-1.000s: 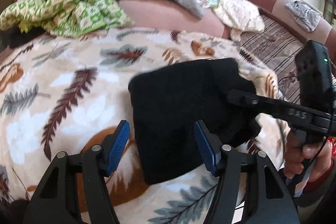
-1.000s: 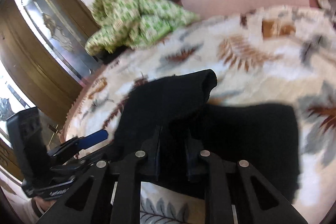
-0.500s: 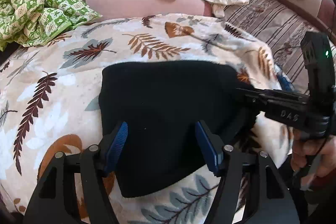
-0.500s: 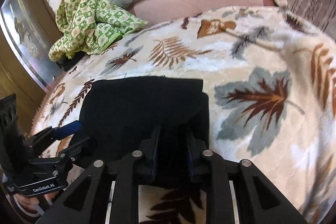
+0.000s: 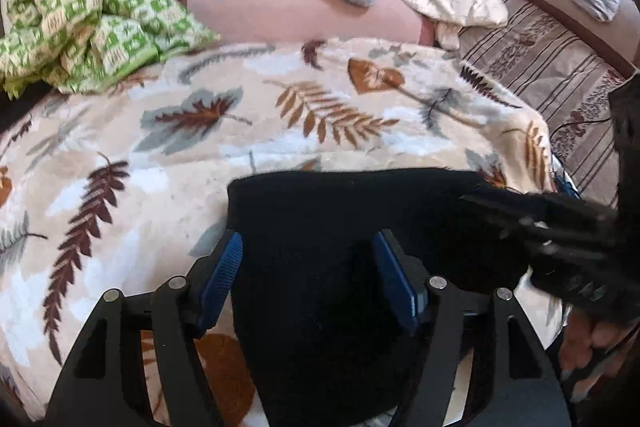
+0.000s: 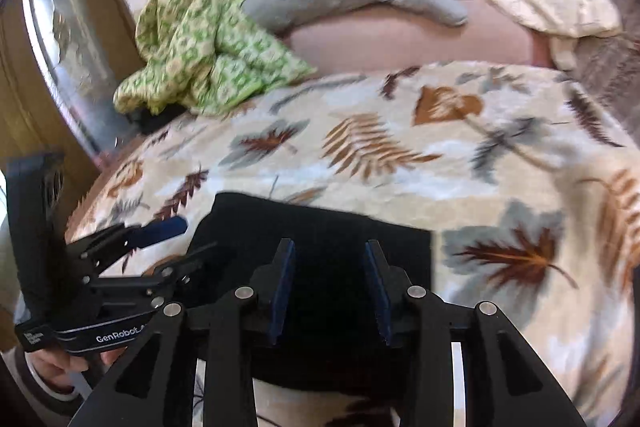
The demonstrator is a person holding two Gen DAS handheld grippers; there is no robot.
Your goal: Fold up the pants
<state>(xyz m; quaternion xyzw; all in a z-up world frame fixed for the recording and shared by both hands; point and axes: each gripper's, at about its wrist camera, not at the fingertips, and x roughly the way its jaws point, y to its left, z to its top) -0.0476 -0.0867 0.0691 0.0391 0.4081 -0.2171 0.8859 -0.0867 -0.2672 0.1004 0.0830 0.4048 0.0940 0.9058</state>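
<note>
Pants (image 5: 344,251) lay folded into a compact black rectangle on the leaf-print blanket (image 5: 200,147), my left gripper (image 5: 308,279) and right gripper (image 6: 328,283) both gaping empty, little apparently left.

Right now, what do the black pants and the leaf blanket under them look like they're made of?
The black pants look like a soft, matte knit or fleece: no sheen, no visible weave, though that's uncertain. The leaf blanket looks like plush printed fleece with a fuzzy nap.
</note>
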